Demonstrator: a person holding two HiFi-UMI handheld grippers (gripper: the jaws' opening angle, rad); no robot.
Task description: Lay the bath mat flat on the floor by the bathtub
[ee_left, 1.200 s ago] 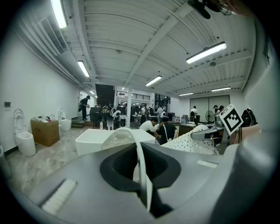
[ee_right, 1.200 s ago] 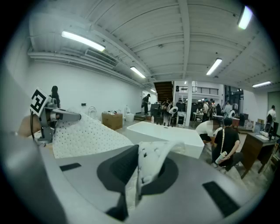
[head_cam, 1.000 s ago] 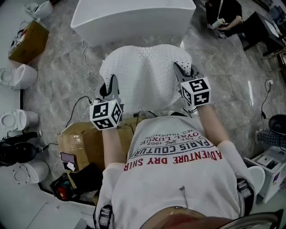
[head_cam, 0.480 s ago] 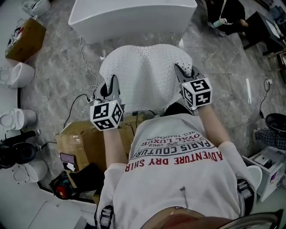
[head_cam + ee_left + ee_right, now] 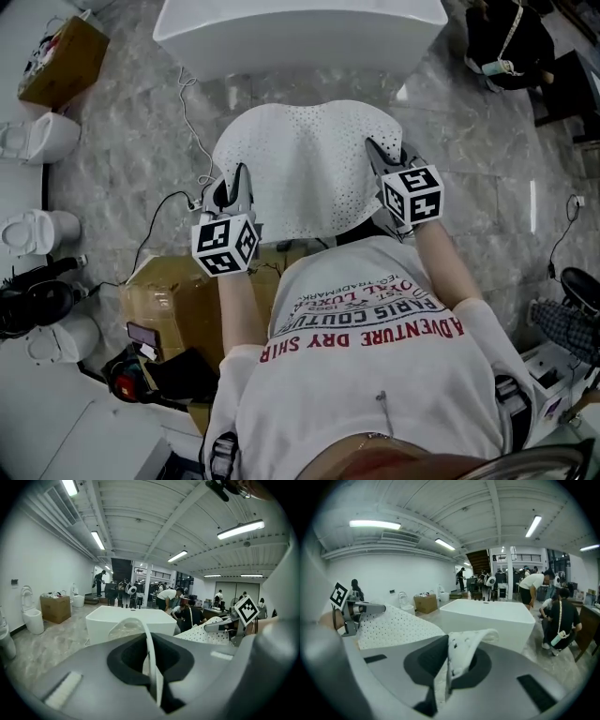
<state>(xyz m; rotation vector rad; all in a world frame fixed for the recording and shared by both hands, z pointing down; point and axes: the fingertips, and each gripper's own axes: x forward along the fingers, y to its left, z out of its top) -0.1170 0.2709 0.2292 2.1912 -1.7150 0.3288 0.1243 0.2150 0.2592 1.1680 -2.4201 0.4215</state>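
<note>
The white perforated bath mat (image 5: 305, 164) hangs spread between my two grippers, in front of the white bathtub (image 5: 300, 33). My left gripper (image 5: 228, 192) is shut on the mat's left near corner, and a thin edge of the mat (image 5: 150, 653) runs up between its jaws. My right gripper (image 5: 386, 155) is shut on the right near corner, whose folded edge (image 5: 461, 656) sticks out of the jaws. In the right gripper view the mat (image 5: 393, 625) stretches left toward the left gripper (image 5: 358, 609). The bathtub (image 5: 131, 623) stands ahead of both, also seen in the right gripper view (image 5: 492, 620).
A cardboard box (image 5: 173, 300) sits by my left leg, with a white cable (image 5: 187, 112) trailing over the marble floor. Toilets (image 5: 37, 141) line the left wall beside another box (image 5: 61, 61). A person in black (image 5: 511, 42) crouches at the far right.
The mat and both grippers have stayed in the same grip; the view has shifted so the bathtub and floor sit a little farther right and lower.
</note>
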